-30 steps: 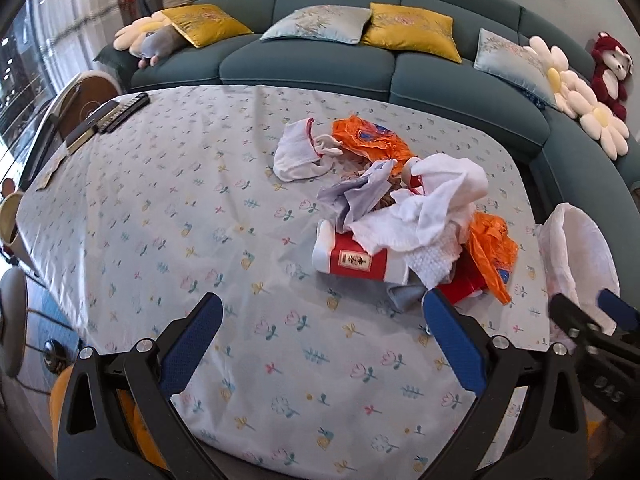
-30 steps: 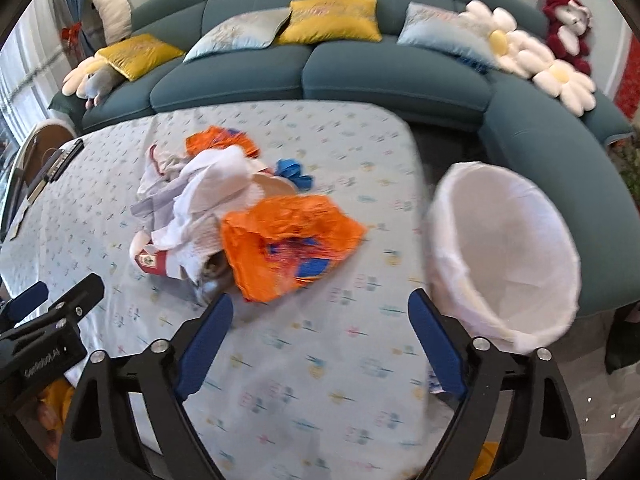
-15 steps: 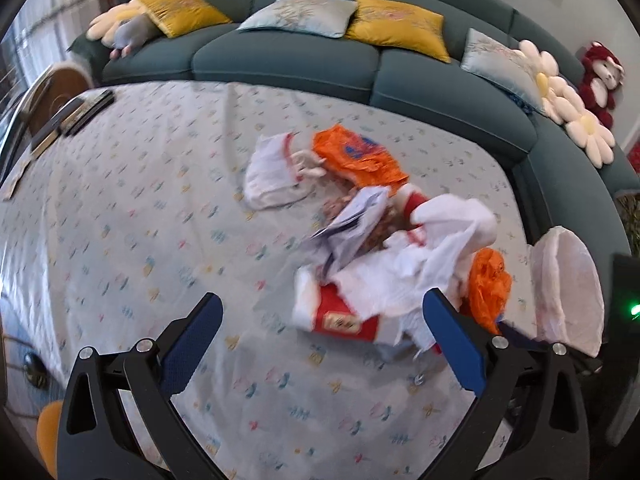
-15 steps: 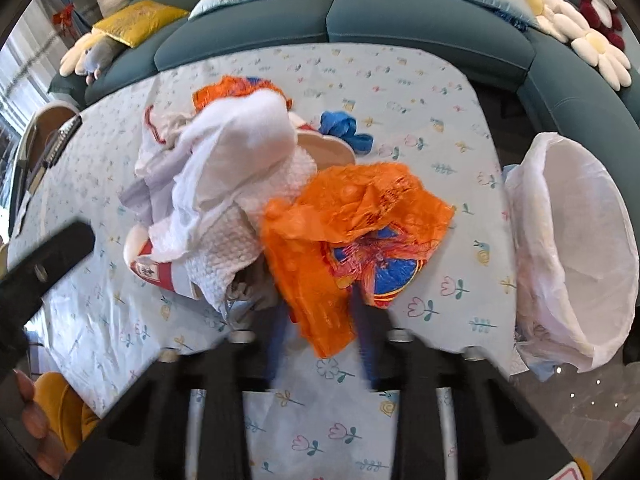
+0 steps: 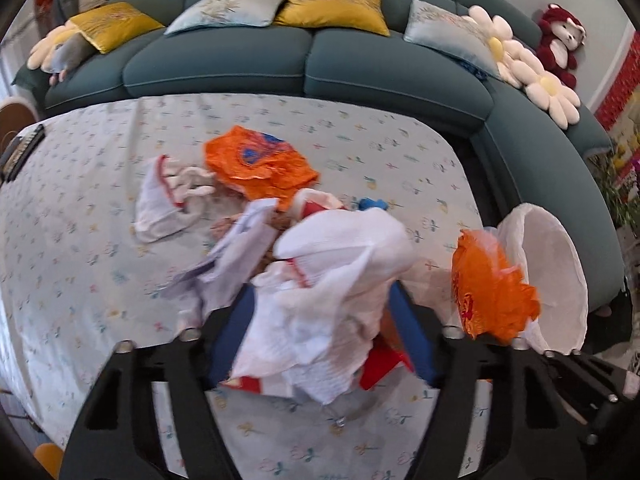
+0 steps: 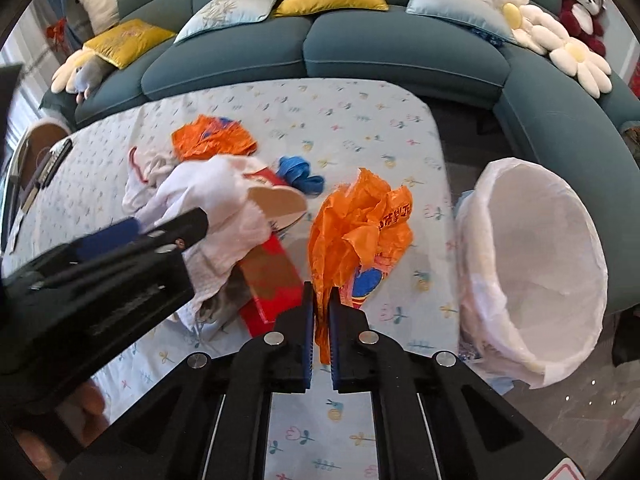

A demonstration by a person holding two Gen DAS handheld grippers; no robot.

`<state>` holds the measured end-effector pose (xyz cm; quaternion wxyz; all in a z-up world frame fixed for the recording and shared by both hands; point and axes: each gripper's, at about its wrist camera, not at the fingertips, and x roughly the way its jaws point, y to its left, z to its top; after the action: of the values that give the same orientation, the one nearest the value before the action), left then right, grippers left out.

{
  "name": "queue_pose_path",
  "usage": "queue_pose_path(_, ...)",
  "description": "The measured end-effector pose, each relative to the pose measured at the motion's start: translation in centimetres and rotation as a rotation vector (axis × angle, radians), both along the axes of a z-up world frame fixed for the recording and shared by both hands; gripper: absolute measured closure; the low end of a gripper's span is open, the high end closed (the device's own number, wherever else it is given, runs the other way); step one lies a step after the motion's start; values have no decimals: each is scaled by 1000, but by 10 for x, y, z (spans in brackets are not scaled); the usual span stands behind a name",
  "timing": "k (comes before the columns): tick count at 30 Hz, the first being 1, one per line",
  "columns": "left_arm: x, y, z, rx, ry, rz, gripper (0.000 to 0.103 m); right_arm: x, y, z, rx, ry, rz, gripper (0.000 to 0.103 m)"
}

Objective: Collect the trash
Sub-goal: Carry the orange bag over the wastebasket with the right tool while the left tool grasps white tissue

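Note:
My right gripper (image 6: 321, 328) is shut on an orange plastic bag (image 6: 360, 232) and holds it lifted above the table, left of the white-lined trash bin (image 6: 532, 264). The bag also shows in the left wrist view (image 5: 488, 288), beside the bin (image 5: 548, 280). My left gripper (image 5: 320, 332) has its blue fingers (image 5: 234, 336) closed around a bundle of white crumpled paper and cloth (image 5: 332, 288) with a red box (image 6: 272, 276) under it. In the right wrist view the left gripper (image 6: 132, 236) reaches into that pile.
On the flowered tablecloth (image 5: 80, 264) lie another orange bag (image 5: 256, 164), a white cloth with red trim (image 5: 164, 200) and a blue scrap (image 6: 298, 174). A teal sofa with cushions (image 5: 320, 56) curves behind and to the right. Remotes (image 6: 52, 164) lie at the table's left edge.
My right gripper closed on the orange bag and lifted it toward the bin. My left gripper moved forward into the pile and closed around the white bundle.

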<state>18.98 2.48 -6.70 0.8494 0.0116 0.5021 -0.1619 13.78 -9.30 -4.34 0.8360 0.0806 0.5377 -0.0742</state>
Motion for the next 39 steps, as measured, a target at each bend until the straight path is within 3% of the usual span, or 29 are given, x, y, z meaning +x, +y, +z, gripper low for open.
queue_pose_path(1,1,-3,-2,-1,8,-8,54,-1,-2,1,0,-1,-1,97)
queue_pose_path(3,3,-7,-5,-2,22,-19,80,-2,-6,4,3,-3,-4,97)
queue_pose_path(5,4,-10,-5,-13,38,-30,94,-4,-10,8,9,-9,-6,97)
queue_pose_path(16,-18,-23,34,-54,-24,-40,96,-19,-31,44,12,-88,-31,97)
queue_pose_path(26,-50,-78,73,-112,-63,-112,96,-54,-75,76,8,-161,-99,97)
queue_pose_path(39,-81,-177,61,-114,-26,-258,95,-95,-163,66,24,-164,-232,97)
